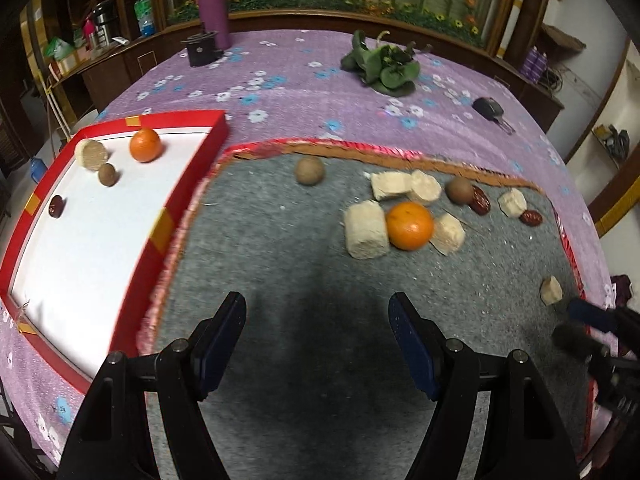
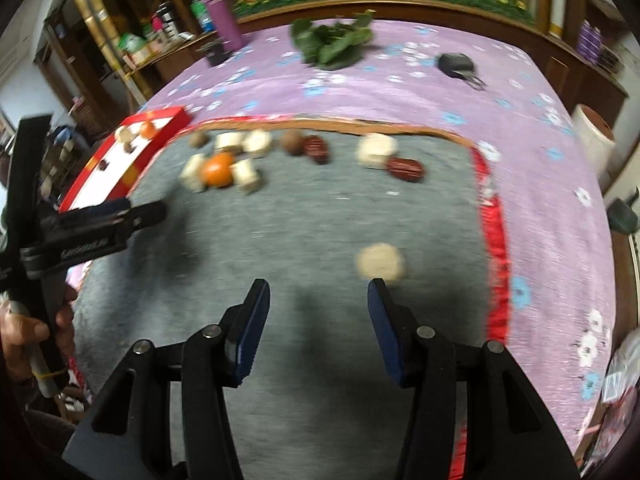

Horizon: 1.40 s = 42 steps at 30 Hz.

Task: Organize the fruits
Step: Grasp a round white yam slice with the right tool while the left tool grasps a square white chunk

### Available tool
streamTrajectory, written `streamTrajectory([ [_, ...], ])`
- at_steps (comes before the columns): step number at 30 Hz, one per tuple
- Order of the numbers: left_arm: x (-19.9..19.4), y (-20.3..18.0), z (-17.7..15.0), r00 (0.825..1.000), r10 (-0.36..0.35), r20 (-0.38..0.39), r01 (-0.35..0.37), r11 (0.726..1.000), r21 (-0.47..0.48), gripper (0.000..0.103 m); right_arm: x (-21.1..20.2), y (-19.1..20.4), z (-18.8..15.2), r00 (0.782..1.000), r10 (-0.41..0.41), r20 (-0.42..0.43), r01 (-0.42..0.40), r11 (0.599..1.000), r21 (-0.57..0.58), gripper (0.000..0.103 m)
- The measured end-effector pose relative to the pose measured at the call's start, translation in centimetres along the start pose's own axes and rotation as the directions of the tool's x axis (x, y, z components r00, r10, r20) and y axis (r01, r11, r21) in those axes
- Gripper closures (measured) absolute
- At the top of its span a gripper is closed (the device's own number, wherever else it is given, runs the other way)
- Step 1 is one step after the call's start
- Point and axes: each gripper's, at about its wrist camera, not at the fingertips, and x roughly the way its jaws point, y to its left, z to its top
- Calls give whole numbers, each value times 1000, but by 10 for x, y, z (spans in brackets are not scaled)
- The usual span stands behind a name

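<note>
Left wrist view showed the left gripper (image 1: 318, 316), jaws wide and holding nothing, over a grey felt mat (image 1: 280, 240). Beyond it an orange (image 1: 410, 226) sat touching pale fibrous chunks (image 1: 366, 230). Left of the mat lay a red-walled tray (image 1: 160, 228) holding another orange (image 1: 145, 145). The right gripper (image 2: 318, 308), jaws also wide and holding nothing, hung just short of a blurred pale chunk (image 2: 380, 261).

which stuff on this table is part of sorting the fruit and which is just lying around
Job: red tray, oranges, brown round fruits, red dates, pale chunks, grey mat.
Lying about: purple flask, leafy greens, car key.
</note>
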Motion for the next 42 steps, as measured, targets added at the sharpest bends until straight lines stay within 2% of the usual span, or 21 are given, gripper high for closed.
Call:
streamTrajectory([
  [8,4,-11,-1,1000,15,5,-15,999,32,29,16,-23,0,1000,-2,-10,2,1000,26,51],
  [15,7,-16,11,1000,-18,24,17,999,39,29,29,-19,12,999,-39,29,40,999,-36,51],
  [19,12,-20,23,998,-46,40,44,998,49,29,28,-19,8,996,-73,52,77,994,-76,70],
  [24,21,-24,34,998,-38,51,33,995,93,30,26,-26,9,997,-43,57,46,998,-51,70],
  [31,24,-20,35,999,-54,0,54,986,158,30,26,-28,10,998,-28,56,30,999,-34,70],
  [34,23,-18,32,1000,-25,16,22,980,198,31,26,-28,10,998,-24,58,26,999,-29,70],
  [36,29,-14,35,1000,0,7,-2,982,190,33,26,-28,10,998,-22,58,24,999,-27,70],
  [38,32,-10,40,999,-36,-4,36,987,159,33,26,-29,10,998,-23,58,25,999,-28,70],
  [42,37,-21,50,1000,-28,4,27,983,184,33,26,-28,11,998,-22,52,24,999,-28,70],
])
